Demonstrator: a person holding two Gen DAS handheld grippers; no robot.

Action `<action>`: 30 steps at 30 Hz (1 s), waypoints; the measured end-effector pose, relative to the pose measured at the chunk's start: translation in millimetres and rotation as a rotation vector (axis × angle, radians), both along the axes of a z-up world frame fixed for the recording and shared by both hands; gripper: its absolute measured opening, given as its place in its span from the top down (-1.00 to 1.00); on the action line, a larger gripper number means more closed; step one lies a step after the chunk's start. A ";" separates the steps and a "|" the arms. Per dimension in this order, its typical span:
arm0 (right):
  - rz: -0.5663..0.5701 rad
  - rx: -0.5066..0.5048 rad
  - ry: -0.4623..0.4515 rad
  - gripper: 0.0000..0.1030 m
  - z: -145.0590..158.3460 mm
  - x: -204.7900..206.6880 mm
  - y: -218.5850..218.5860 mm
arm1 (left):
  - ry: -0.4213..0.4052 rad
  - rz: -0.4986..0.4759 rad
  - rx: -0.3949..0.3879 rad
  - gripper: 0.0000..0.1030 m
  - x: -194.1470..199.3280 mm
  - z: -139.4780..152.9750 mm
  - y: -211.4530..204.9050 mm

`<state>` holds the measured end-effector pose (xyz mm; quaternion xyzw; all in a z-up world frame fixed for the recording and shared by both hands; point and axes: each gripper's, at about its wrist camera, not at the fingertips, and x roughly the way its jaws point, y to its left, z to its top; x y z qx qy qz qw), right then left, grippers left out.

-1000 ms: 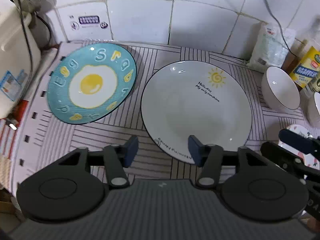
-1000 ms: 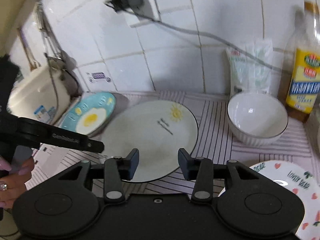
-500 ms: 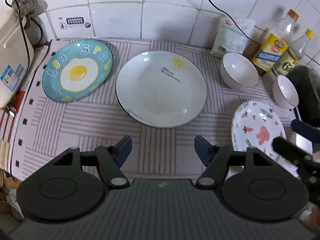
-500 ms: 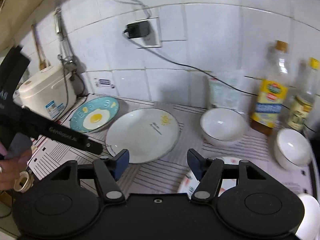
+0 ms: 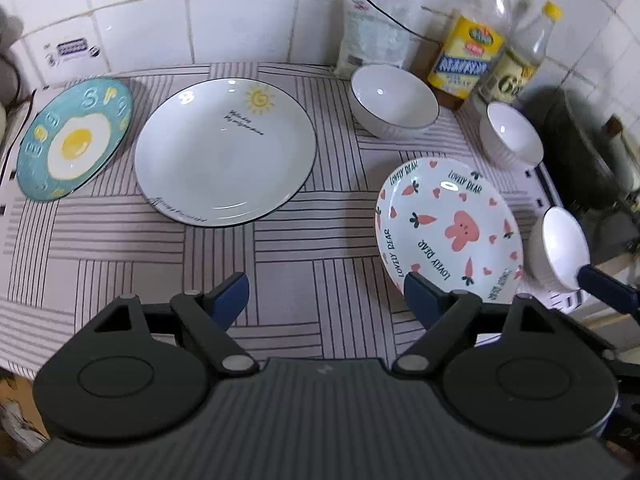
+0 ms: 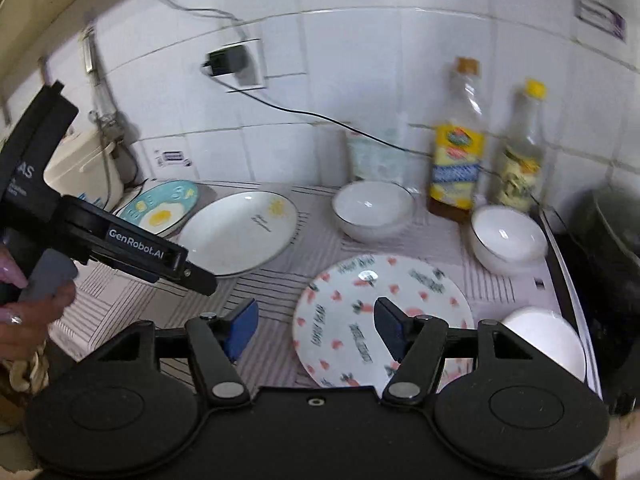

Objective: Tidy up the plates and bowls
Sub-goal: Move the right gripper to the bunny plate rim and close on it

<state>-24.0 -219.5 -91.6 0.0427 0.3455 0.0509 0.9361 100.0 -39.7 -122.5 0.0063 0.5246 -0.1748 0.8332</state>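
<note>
Both hand-held grippers released, holding nothing, above the table. Left hand-held gripper: bear plate just ahead-right, sun plate ahead-left. Right hand-held gripper: bear plate just ahead, small bowl to its right.

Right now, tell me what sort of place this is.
Most likely a home kitchen counter: white tiled wall, oil bottles at the back, and plates and bowls such as the sun plate on a striped mat.

a: left gripper? 
b: jaws wide apart, empty, level. hand grips its handle.
a: right gripper? 
b: same, spread wide, holding nothing.
</note>
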 end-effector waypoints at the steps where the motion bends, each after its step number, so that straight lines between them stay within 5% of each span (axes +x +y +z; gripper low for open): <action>1: -0.025 0.010 -0.005 -0.35 -4.5 -4.4 -4.9 | -0.001 -0.012 -0.004 -0.64 0.3 -3.4 -4.5; 9: -0.198 0.030 -0.006 -0.36 -35.3 -22.8 -34.3 | 0.002 -0.094 0.001 -0.72 1.2 -27.0 -41.7; 16: -0.267 0.028 0.047 -0.27 -73.1 -19.9 -50.9 | -0.138 -0.199 0.040 -0.77 2.6 -52.9 -71.9; 20: -0.292 0.093 0.091 -0.24 -103.4 -12.7 -58.0 | -0.137 -0.215 0.035 -0.76 14.1 -65.5 -78.1; 24: -0.319 0.149 0.077 -0.23 -127.6 -7.2 -65.1 | -0.095 -0.221 0.024 -0.69 31.2 -77.0 -77.3; 30: -0.353 0.149 -0.018 -0.16 -147.6 1.2 -71.8 | -0.060 -0.266 0.038 -0.28 48.9 -94.5 -81.6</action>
